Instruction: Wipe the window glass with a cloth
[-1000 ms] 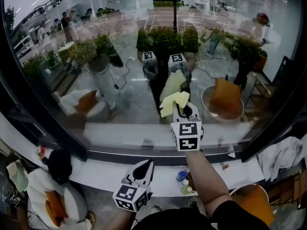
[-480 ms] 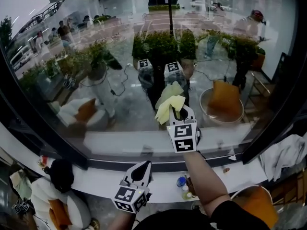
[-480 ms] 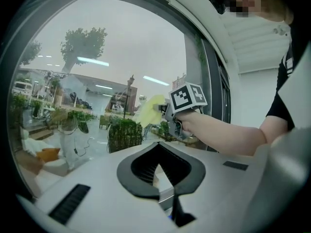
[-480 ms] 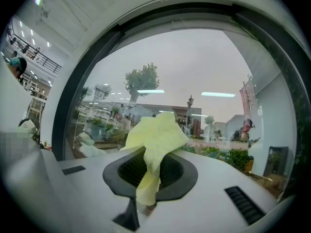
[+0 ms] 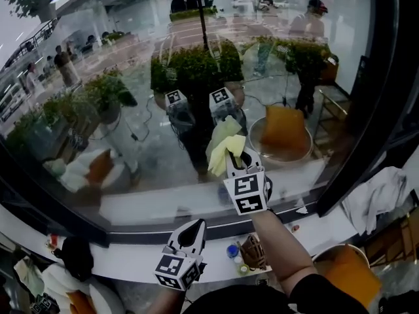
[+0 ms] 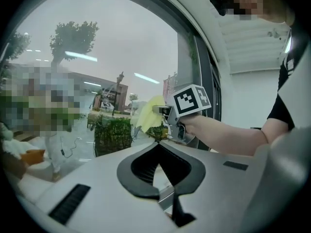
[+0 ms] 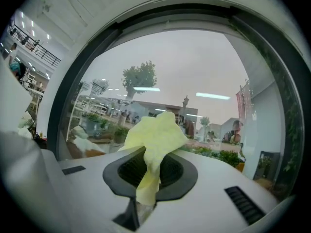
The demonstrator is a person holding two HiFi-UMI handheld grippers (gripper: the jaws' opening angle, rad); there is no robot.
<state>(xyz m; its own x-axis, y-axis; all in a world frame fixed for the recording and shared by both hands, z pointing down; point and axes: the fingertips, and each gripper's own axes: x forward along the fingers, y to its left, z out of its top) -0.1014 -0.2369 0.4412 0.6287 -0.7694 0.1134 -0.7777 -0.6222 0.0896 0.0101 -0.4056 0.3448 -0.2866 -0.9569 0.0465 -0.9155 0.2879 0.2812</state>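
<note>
The window glass (image 5: 118, 110) fills the upper head view and curves ahead in the right gripper view (image 7: 170, 67). My right gripper (image 5: 237, 161) is raised to it, shut on a pale yellow cloth (image 5: 222, 150). The cloth's bunched top meets its own reflection on the pane. In the right gripper view the cloth (image 7: 155, 132) sticks out of that gripper (image 7: 151, 154) toward the glass. My left gripper (image 5: 194, 229) hangs low by the sill, shut and empty. Its own view shows the gripper (image 6: 158, 145), and beyond it the right gripper (image 6: 171, 114) and cloth (image 6: 147, 113).
A white sill (image 5: 131, 241) runs under the glass, with small bottles (image 5: 233, 252) and a brown item (image 5: 253, 250) on it. A dark window frame (image 5: 366, 103) rises at the right, with white fabric (image 5: 376, 198) beside it. A person in a black cap (image 5: 76, 256) sits low left.
My right gripper and the cloth have slid a little left and down on the glass while my head view swung. The left gripper has stayed low by the sill.
</note>
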